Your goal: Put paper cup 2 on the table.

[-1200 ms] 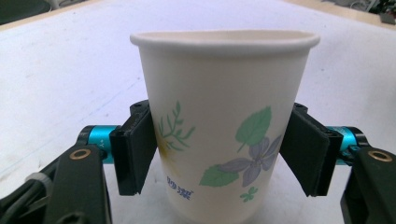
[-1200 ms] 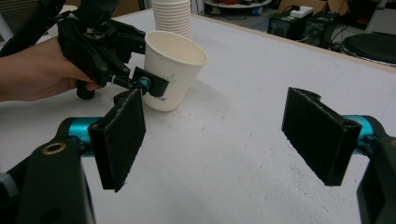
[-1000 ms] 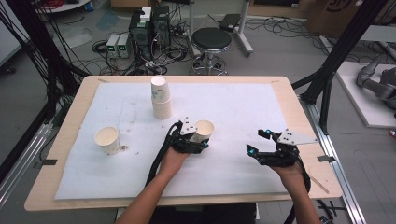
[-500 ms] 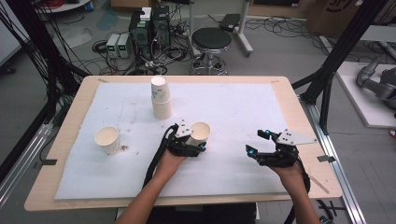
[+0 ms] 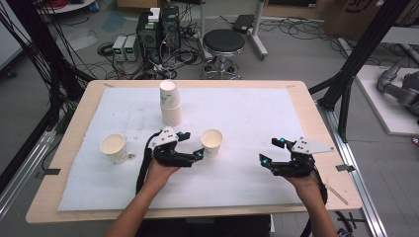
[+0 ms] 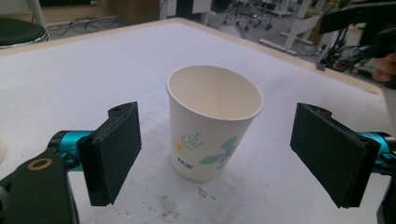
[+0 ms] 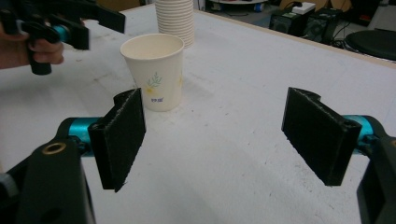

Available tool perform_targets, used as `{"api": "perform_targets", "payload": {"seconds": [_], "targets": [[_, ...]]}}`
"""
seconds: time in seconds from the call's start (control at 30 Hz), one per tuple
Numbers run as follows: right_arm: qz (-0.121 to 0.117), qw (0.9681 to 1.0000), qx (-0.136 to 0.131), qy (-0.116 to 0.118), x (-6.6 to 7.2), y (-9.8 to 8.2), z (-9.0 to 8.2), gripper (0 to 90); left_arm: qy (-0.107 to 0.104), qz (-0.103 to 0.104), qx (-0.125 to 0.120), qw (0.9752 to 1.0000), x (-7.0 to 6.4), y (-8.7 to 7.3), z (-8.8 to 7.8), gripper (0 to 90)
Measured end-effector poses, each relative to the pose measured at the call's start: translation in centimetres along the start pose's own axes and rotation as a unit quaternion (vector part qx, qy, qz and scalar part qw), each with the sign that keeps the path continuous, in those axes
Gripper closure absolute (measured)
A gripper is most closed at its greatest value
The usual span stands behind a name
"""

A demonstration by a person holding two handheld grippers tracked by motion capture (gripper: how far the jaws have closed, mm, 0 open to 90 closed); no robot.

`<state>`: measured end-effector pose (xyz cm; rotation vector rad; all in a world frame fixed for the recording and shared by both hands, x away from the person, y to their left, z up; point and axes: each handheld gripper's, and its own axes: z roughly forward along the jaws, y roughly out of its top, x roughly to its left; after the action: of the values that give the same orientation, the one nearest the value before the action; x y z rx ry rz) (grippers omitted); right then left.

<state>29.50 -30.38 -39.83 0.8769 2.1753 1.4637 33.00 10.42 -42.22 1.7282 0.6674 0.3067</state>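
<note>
Overhead forward-down view; two low claw-mounted close-ups (shared paper cup point(image 6: 214, 128)).

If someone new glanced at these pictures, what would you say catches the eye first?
Probably the upright paper cup with a leaf print, standing free on the white mat just ahead of the left gripper, whose jaws have just been opening and no longer touch it. Next, the tall stack of cups toward the table's far side, and a second single cup at the left. The right gripper rests open on the mat, holding nothing.
</note>
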Motion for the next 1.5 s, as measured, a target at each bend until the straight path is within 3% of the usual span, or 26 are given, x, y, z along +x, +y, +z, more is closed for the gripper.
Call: {"api": "perform_targets", "payload": {"seconds": [0.27,0.43,0.9,1.5], "targets": [[-0.010,0.9996,0.017,-0.020,0.3,-0.3,0.4,22.3,0.028,-0.009,-0.055,0.9981,0.7,-0.8,-5.6,16.0],[-0.015,0.9992,0.018,-0.032,0.8,-0.2,0.4,22.3,0.040,-0.004,-0.075,0.9964,1.1,-1.2,-7.7,16.3],[-0.010,0.9977,0.013,-0.066,1.8,-1.0,-0.3,22.2,0.058,0.012,-0.085,0.9947,0.9,-2.4,-9.1,16.4],[-0.015,0.9975,0.009,-0.068,1.8,-0.9,-0.4,22.3,0.068,0.014,-0.087,0.9938,0.8,-2.7,-9.5,16.5]]}}
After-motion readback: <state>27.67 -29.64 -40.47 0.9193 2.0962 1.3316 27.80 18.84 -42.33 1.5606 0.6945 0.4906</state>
